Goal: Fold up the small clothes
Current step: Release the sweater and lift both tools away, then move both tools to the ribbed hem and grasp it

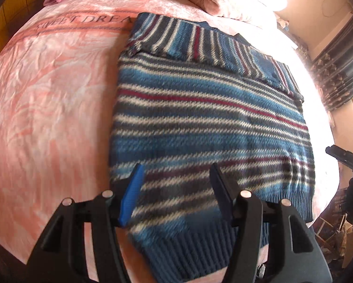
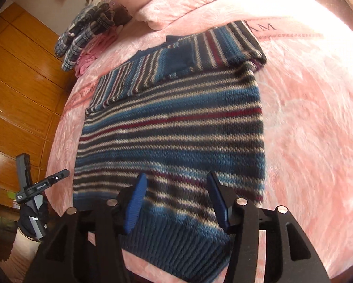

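While each hand-held gripper (image 1: 175, 188) (image 2: 176, 195) gapes empty, the striped sweater (image 1: 200, 122) lies flat, sleeves folded across.

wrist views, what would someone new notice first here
The striped knit sweater stands out first: blue, white and dark red bands, spread flat in the middle of the pink bedspread, its sleeves folded across the far end. Next come the left gripper and right gripper, both open over the ribbed hem nearest the cameras. A plaid garment lies on a pink pile at the bed's far corner.
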Tool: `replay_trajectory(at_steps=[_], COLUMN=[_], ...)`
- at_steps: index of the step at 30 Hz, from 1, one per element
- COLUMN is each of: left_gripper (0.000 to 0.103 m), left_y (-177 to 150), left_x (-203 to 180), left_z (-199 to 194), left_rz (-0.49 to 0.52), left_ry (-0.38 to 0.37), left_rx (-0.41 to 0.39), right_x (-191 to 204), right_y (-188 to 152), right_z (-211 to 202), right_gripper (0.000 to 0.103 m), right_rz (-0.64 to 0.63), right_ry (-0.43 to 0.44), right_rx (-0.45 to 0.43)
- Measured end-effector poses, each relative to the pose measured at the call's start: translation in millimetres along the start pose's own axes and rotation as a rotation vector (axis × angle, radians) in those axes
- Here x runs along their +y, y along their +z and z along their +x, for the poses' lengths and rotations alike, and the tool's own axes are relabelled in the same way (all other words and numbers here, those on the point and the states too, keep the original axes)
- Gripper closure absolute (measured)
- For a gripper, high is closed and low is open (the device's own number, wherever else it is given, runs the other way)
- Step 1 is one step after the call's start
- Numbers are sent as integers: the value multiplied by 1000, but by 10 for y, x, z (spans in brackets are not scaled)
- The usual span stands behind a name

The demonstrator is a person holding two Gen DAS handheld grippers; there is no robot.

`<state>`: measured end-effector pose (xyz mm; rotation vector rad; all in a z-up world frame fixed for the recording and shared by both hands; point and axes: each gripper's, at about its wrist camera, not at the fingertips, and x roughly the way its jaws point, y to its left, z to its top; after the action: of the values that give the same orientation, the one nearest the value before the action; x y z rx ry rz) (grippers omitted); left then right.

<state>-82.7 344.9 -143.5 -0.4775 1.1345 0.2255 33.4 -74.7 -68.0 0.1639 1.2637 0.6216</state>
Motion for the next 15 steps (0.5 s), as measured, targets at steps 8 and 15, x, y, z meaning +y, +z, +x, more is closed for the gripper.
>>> replay_trajectory(at_steps=[8, 15], left_gripper=[45, 45], left_y=[-646, -969], left_x=[247, 210], left_z=[-50, 109], left_rz=[-66, -114], left_ry=[-2, -80], left_rx=[71, 127], right_x=[-445, -471], right_y=[-869, -1175], right_z=[-43, 33], right_gripper=[50, 50], right_rz=[140, 173], right_ry=[-28, -2], right_rx=[82, 113])
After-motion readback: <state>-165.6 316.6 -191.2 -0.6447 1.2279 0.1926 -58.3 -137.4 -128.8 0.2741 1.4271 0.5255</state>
